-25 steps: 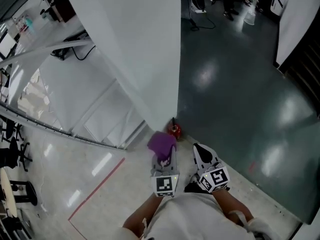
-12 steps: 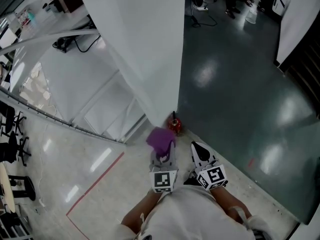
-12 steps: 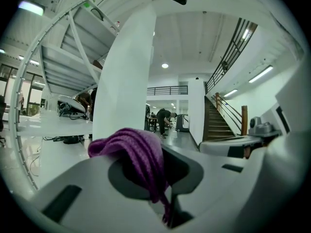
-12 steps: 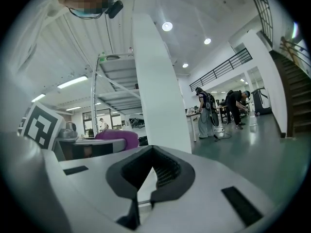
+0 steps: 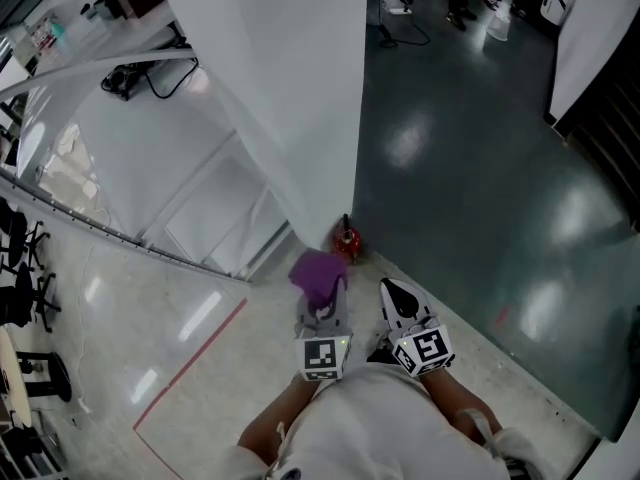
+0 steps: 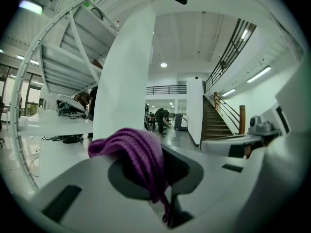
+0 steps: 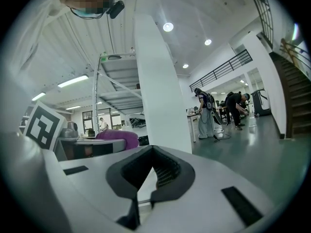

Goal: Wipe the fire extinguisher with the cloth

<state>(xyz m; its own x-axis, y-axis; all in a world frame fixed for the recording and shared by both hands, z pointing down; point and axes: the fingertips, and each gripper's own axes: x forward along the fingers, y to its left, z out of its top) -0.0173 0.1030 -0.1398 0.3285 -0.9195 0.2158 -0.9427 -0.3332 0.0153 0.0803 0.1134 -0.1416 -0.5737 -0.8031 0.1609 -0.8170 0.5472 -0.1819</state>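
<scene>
Extinguishers, by my count: one, a small red fire extinguisher [image 5: 346, 240] standing just ahead of the left claw's tip and a touch to its right, ahead and to the left of the right claw. It sits at the foot of the single white column [image 5: 300, 98], where the pale floor meets the dark floor [image 5: 470, 168].

One purple cloth [image 5: 318, 272], bunched up, sits between the extinguisher and the left gripper [image 5: 322, 308]. I see it near the extinguisher but not on it. From the left gripper view the cloth [image 6: 138, 152] is pinched between the jaws and heaps over the left one, so that claw is clenched on it.

Two grippers in all. The right gripper [image 5: 392, 293] is just beside the left one, on its right. Its jaws [image 7: 153, 171] are drawn together with nothing between them.

Beyond the right claw I count two people [image 7: 204, 113] on the dark floor, one standing and one bending [image 7: 237, 108]. To the left claw's right runs one staircase [image 6: 214, 123], and behind and to its left, one red line [image 5: 190, 368] on the floor.

Compared with a second ago, both claws and the extinguisher sit slightly higher in the head view, the cloth is still clamped, and its gap to the extinguisher looks much the same.
</scene>
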